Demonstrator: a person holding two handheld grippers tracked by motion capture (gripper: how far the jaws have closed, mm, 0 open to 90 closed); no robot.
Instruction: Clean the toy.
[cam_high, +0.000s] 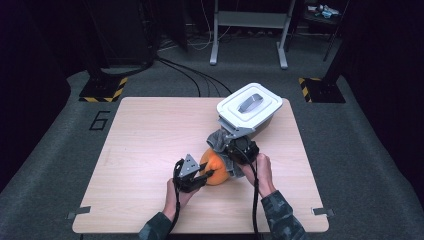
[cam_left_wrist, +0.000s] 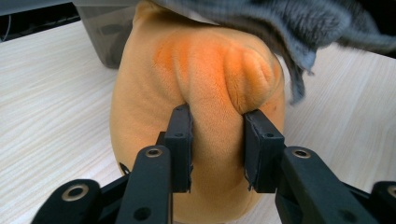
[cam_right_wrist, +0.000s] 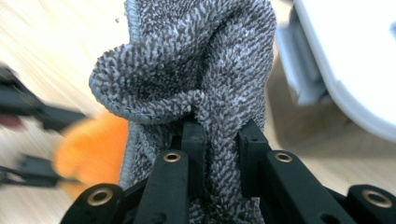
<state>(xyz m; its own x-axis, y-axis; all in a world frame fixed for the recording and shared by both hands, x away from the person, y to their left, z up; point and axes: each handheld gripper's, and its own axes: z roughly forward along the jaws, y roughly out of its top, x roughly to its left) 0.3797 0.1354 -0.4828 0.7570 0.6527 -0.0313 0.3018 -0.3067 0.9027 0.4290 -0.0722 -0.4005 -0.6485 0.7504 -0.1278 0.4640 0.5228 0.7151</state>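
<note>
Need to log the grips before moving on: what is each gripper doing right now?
Left gripper: shut, pinching a fold of the orange plush toy.
Right gripper: shut on the grey towel.

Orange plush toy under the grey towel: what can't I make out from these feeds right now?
- Orange plush toy: its top is hidden by the grey terry towel in the left gripper view; what shape it is I cannot tell.
- The same toy is a blurred orange patch in the right gripper view.
- Grey plastic box with white lid: contents hidden by the lid in the high view.
</note>
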